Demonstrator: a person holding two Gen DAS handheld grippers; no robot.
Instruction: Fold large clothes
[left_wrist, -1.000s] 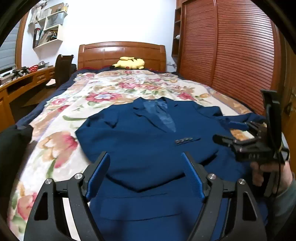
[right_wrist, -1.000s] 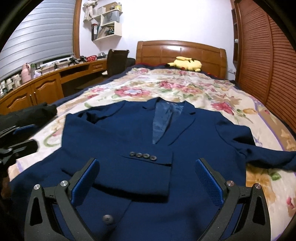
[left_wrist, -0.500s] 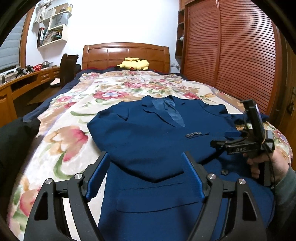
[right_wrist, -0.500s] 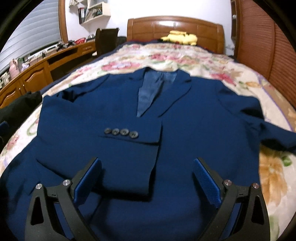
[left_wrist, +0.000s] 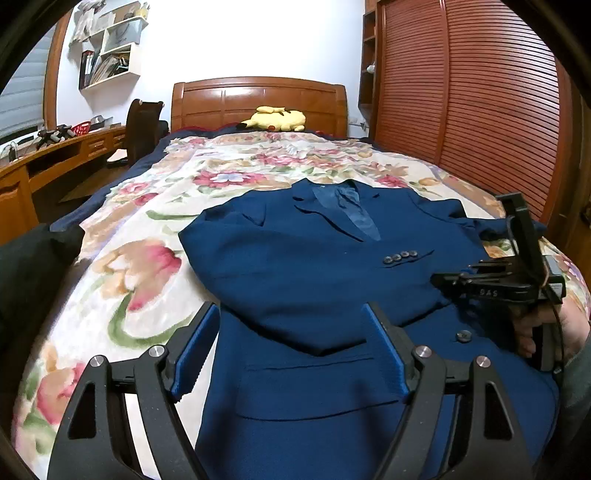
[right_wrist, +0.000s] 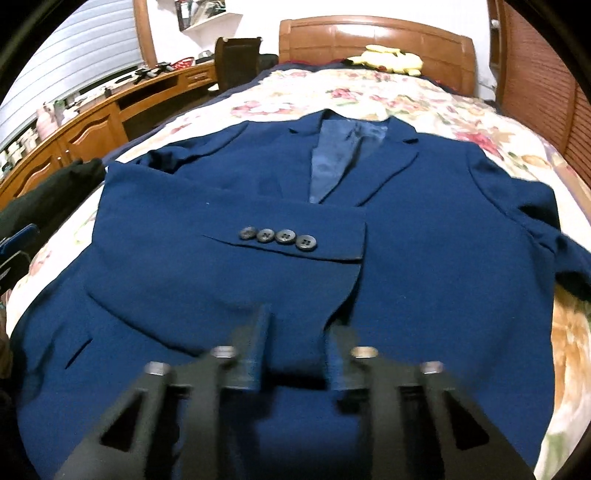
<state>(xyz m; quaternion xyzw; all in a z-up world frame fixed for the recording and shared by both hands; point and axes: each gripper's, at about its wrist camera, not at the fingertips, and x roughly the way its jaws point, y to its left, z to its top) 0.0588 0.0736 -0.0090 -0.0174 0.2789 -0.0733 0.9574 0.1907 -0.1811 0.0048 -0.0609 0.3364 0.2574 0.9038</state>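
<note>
A navy blue suit jacket (left_wrist: 317, 280) lies face up on the flowered bed, collar toward the headboard. One sleeve is folded across its chest, with the buttoned cuff (right_wrist: 280, 236) near the middle. The other sleeve (right_wrist: 546, 236) hangs out to the right. My left gripper (left_wrist: 291, 350) is open above the jacket's lower left edge and holds nothing. My right gripper (right_wrist: 295, 354) is low over the jacket's lower front with its blurred fingers close together; whether cloth is between them is unclear. It also shows from the side in the left wrist view (left_wrist: 454, 278).
A yellow plush toy (left_wrist: 275, 119) lies by the wooden headboard (left_wrist: 258, 99). A desk (right_wrist: 92, 122) and chair (left_wrist: 142, 129) stand left of the bed. Slatted wardrobe doors (left_wrist: 480, 110) run along the right. A dark garment (right_wrist: 44, 195) lies at the bed's left edge.
My right gripper has dropped toward the jacket's lower front and its fingers have closed from wide open to a narrow gap. My left gripper has drifted left and stays open.
</note>
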